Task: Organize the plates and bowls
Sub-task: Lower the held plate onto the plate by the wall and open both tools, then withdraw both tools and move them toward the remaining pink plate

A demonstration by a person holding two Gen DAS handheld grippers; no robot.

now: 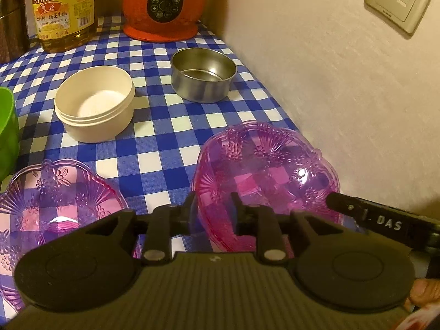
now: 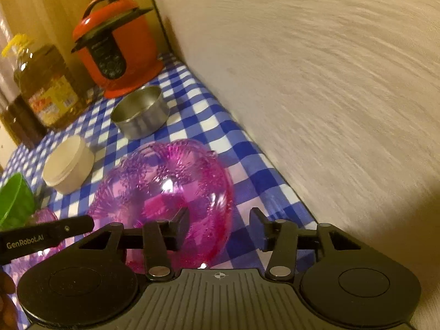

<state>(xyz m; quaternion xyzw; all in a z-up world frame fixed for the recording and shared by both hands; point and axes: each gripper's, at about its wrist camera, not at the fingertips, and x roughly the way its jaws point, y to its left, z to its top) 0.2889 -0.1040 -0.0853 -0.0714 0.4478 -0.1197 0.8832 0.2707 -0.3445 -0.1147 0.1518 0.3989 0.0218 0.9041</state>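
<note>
A see-through purple bowl (image 1: 264,170) with a flower pattern sits on the checked cloth close to the wall. My left gripper (image 1: 213,206) is open and straddles the bowl's left rim; the rim lies against the left finger while the right pad stands clear inside the bowl. My right gripper (image 2: 220,220) is open wide, with the same purple bowl's (image 2: 165,181) right rim loose between its fingers. A second purple bowl (image 1: 55,200) rests to the left. One right-gripper finger (image 1: 357,211) shows over the bowl's far rim.
A cream round tub (image 1: 95,104), a steel bowl (image 1: 203,74) and a green bowl (image 1: 7,129) stand farther back. Behind them are a red cooker (image 1: 165,5), an oil bottle (image 1: 64,13) and a dark canister (image 1: 12,24). The wall (image 1: 343,96) bounds the table's right edge.
</note>
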